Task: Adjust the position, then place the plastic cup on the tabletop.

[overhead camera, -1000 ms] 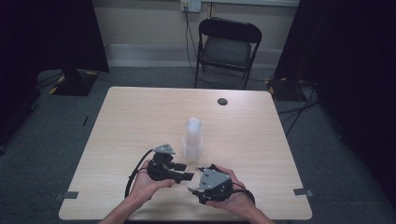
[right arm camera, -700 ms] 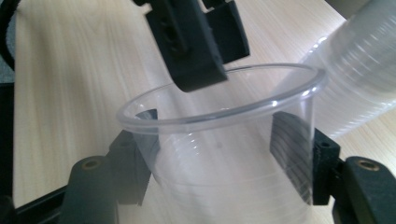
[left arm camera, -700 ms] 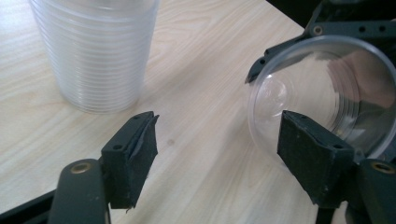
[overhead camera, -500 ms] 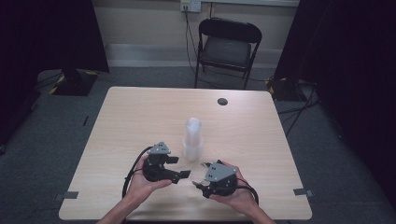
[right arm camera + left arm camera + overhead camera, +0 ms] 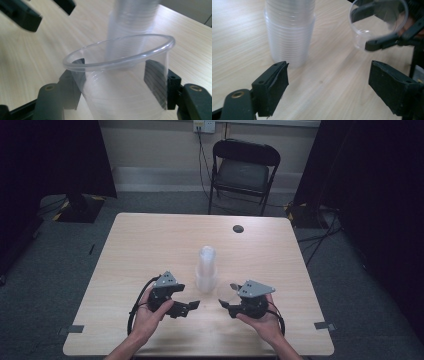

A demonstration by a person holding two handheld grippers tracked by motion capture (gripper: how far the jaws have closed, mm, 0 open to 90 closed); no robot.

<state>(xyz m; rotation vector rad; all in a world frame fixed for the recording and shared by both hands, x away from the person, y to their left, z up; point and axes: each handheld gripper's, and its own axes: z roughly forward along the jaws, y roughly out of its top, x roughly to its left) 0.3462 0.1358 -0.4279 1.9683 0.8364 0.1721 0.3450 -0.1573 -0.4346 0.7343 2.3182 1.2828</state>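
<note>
— What have I got in the right gripper (image 5: 226, 301)?

— I have a single clear cup (image 5: 122, 77) pinched between its jaws, one pad on each side of the wall, rim up and tipped a little toward the camera. From the left gripper view the same cup (image 5: 377, 23) hangs just above the wood, apart from the pile.

— And my left gripper (image 5: 192, 306)?

— Spread wide, nothing between the jaws. In its own view both pads frame bare wood, with the stack of cups (image 5: 290, 31) just beyond the left pad.

— Where does that stack sit on the desk (image 5: 150, 245)?

— Upright, about midway between the left and right edges, a bit nearer my edge than the far one. From above, the stack of cups (image 5: 206, 269) stands between the two grippers and slightly farther out than both. The held cup is near its base on the right, not touching it.

— Anything else on the desk?

— A small dark round thing (image 5: 238, 228) near the far edge, right of centre; I can't tell what it is. A black folding chair (image 5: 243, 170) stands on the carpet beyond that edge.
</note>
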